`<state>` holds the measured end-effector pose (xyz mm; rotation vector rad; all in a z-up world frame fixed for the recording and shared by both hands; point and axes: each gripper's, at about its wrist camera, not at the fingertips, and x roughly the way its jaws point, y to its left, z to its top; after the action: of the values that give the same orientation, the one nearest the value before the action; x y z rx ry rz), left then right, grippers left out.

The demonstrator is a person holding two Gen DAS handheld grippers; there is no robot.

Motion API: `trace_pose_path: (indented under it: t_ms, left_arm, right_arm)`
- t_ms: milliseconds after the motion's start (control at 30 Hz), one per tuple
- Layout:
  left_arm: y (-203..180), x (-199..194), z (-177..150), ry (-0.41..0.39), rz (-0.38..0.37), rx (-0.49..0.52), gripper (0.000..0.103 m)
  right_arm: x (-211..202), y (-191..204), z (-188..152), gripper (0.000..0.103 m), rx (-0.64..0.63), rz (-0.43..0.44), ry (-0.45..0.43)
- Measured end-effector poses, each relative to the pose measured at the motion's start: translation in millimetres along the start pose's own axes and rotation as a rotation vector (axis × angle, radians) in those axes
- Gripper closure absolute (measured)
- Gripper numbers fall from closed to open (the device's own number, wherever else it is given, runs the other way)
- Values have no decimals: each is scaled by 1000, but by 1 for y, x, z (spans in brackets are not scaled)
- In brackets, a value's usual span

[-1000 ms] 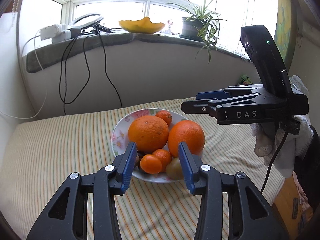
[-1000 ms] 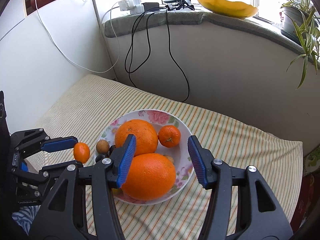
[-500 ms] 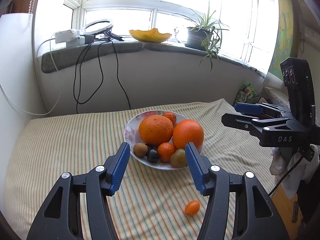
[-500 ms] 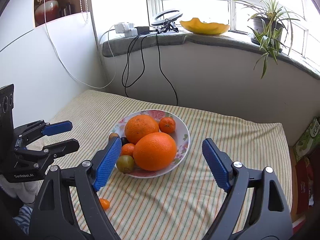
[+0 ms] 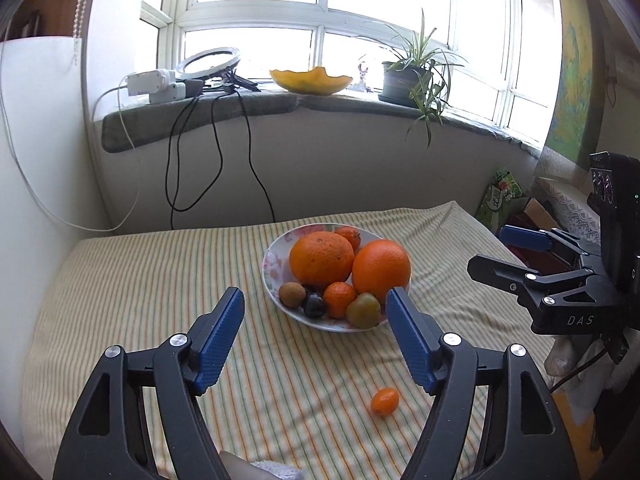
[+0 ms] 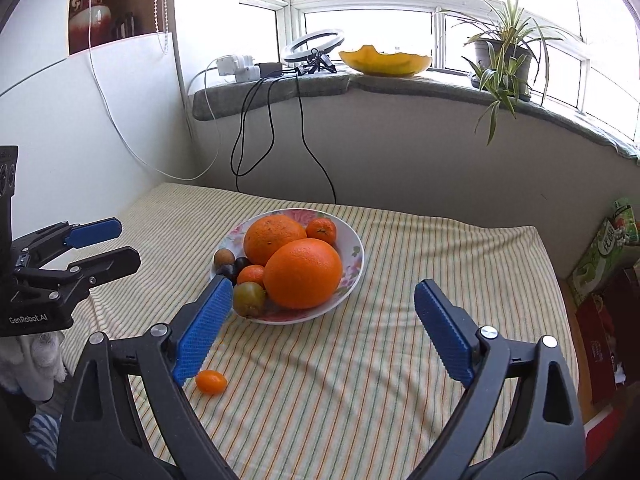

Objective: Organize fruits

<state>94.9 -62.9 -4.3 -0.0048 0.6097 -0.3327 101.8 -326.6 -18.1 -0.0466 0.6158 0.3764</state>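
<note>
**Fruit plate full, one kumquat loose on the cloth**

In the middle of both frames: floral plate (image 5: 271,261) (image 6: 354,249) on the striped tablecloth (image 5: 140,288) (image 6: 440,248), piled with fruit. Two big oranges (image 5: 322,260) (image 6: 303,273) touching each other, a small mandarin (image 5: 349,236) (image 6: 321,231) tucked behind them, another mandarin (image 5: 339,299) (image 6: 251,275) at the near rim next to a greenish-brown fruit (image 5: 363,310) (image 6: 249,299), a dark plum (image 5: 313,305) (image 6: 226,270) and a brown round fruit (image 5: 292,294) (image 6: 223,257).

Lower right in the left wrist view, lower left in the right wrist view: lone kumquat (image 5: 384,401) (image 6: 211,382) lying on the cloth, apart from the plate, nothing touching it.

Left gripper (image 5: 316,320) (image 6: 106,246) spread wide and empty, hanging over the cloth short of the plate. Right gripper (image 6: 323,312) (image 5: 500,252) same deal, jaws released, gripping nothing.

Along the top: windowsill with a ring light (image 5: 208,65) (image 6: 314,43), yellow bowl (image 5: 311,80) (image 6: 385,62) and spider plant (image 5: 412,76) (image 6: 505,54).
</note>
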Motion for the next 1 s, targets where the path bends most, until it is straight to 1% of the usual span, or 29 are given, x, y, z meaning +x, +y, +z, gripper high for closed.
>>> trace_pose_path:
  t_ms: [100,200,333,367,433,500,533,600,667,767,967,1000]
  left_arm:
    - [1,0,-1,1,5,-4,30]
    - [2,0,-3,5,6,-7,30]
    - [6,-2,-6,10,9,-17,30]
    - [7,-3,-6,10,11,-19,30]
    - [10,-4,-8,9,17,-25,30]
    - [12,-4,-8,12,19,-32,30]
    - [14,-4,-9,13,21,-35,30]
    - [19,-5,-9,13,24,-46,30]
    - [23,-6,-9,10,26,-59,30]
    - [28,-9,-9,5,32,-71,30]
    - [35,-7,-12,12,36,-91,30]
    - [36,-7,-13,16,36,-93,30]
  right_arm:
    - [-2,2,-2,7,5,25,-3]
    - [-2,7,-8,7,-4,83,0]
    - [5,21,-21,7,-30,160,45]
    - [8,25,-25,9,-43,180,57]
    - [15,35,-32,17,-67,221,94]
    - [26,46,-40,34,-102,251,148]
    - [32,52,-44,39,-120,267,174]
    - [43,62,-52,54,-147,305,226]
    - [52,70,-58,59,-170,317,266]
    - [61,77,-65,65,-197,311,307]
    - [71,85,-75,66,-229,299,353]
    - [72,87,-76,67,-239,293,360]
